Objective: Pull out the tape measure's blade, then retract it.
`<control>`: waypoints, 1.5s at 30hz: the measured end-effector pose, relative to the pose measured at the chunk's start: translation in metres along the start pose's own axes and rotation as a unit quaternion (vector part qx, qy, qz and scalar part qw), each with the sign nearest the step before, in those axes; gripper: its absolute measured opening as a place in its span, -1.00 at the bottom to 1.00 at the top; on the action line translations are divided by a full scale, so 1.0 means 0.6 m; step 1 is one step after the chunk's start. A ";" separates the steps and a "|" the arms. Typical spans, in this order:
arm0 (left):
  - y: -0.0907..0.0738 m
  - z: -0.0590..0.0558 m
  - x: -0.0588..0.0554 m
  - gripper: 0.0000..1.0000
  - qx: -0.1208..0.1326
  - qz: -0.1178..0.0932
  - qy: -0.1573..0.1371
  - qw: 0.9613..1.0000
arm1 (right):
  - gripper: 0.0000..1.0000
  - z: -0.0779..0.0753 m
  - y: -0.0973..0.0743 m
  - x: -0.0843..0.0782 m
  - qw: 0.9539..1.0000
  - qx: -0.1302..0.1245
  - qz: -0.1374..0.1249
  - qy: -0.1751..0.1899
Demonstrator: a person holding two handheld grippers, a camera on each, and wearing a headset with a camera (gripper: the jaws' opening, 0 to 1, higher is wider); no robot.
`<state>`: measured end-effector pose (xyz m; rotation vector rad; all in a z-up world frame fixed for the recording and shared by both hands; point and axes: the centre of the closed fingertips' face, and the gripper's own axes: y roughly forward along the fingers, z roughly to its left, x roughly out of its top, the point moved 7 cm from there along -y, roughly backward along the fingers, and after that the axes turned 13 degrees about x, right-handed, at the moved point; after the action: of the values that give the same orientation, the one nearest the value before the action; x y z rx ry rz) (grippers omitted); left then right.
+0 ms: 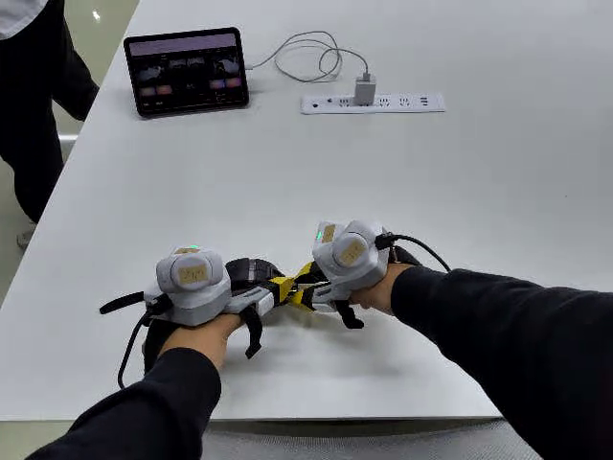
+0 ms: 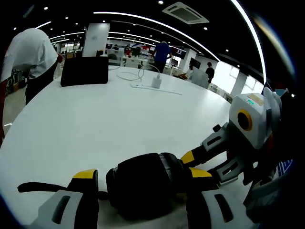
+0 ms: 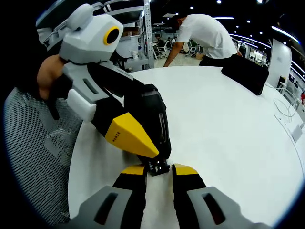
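Sleeves (image 1: 498, 326) closest in; by the near edge of the table (image 1: 431, 192), left of middle, the left gripper (image 2: 143, 174) clamps the black tape measure (image 2: 143, 193). Facing it, the right gripper (image 3: 158, 171) is nearly closed, pinching the blade hook (image 3: 157, 166) at the case mouth, blade barely out. Risk: hook slips from that thin pinch on the pull, or the case twists and the blade snaps back.
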<state>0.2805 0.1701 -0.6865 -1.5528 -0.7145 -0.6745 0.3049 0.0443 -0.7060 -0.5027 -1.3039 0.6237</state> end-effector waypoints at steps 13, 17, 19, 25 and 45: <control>-0.001 0.020 0.022 1.00 0.016 -0.038 0.003 0.999 | -0.58 -0.005 -0.006 -0.006 1.000 -0.002 0.004 -0.001; -0.003 0.018 0.016 1.00 0.011 -0.016 -0.004 1.000 | -0.50 -0.003 -0.007 -0.004 1.000 0.000 0.001 0.003; -0.006 0.015 0.020 1.00 0.000 -0.021 -0.013 1.000 | -0.44 -0.004 -0.008 -0.004 1.000 -0.001 -0.002 0.008; -0.005 0.013 0.027 1.00 -0.013 -0.038 0.018 0.999 | -0.26 -0.008 -0.024 -0.009 1.000 -0.012 -0.013 0.024; -0.023 -0.008 0.030 1.00 -0.084 -0.034 0.081 0.993 | 0.63 -0.012 -0.078 -0.032 0.993 -0.067 -0.038 0.091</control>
<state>0.2814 0.1676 -0.6636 -1.6114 -0.6040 -0.9209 0.3155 -0.0032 -0.6904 -0.6025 -1.1897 0.4190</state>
